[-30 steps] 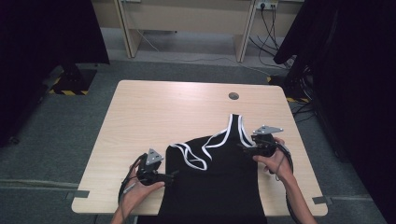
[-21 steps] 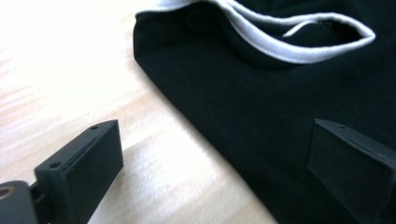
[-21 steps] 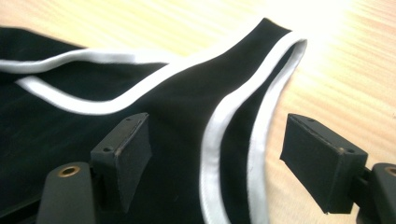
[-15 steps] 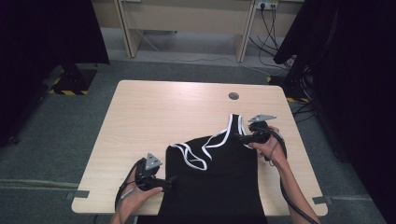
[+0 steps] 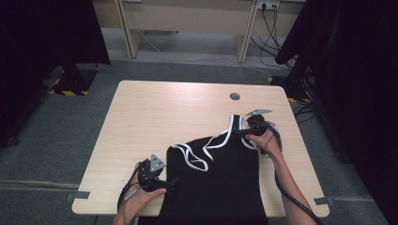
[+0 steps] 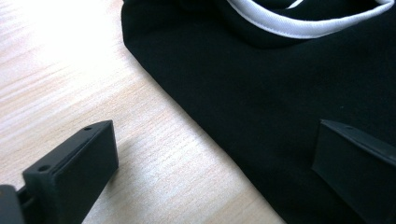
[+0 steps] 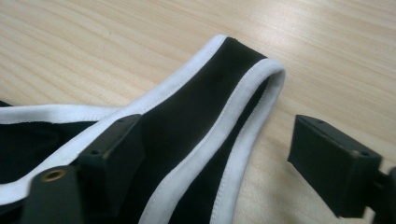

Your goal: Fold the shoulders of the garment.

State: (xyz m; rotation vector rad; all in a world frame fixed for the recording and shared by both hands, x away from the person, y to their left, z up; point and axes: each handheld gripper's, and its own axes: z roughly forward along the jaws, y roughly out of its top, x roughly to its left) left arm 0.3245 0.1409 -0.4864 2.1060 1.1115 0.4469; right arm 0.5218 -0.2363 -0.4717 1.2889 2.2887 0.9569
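black garment (image 5: 213, 183) hem cut off by the bottom edge, forearms likewise

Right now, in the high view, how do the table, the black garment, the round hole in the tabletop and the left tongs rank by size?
1. Table
2. Black garment
3. Left tongs, though nearer the camera, so less sure
4. Round hole

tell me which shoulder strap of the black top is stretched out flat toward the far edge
The strap by the right gripper on the black top: it points straight at the far edge with its white trim laid out. The other strap lies folded back on the cloth.
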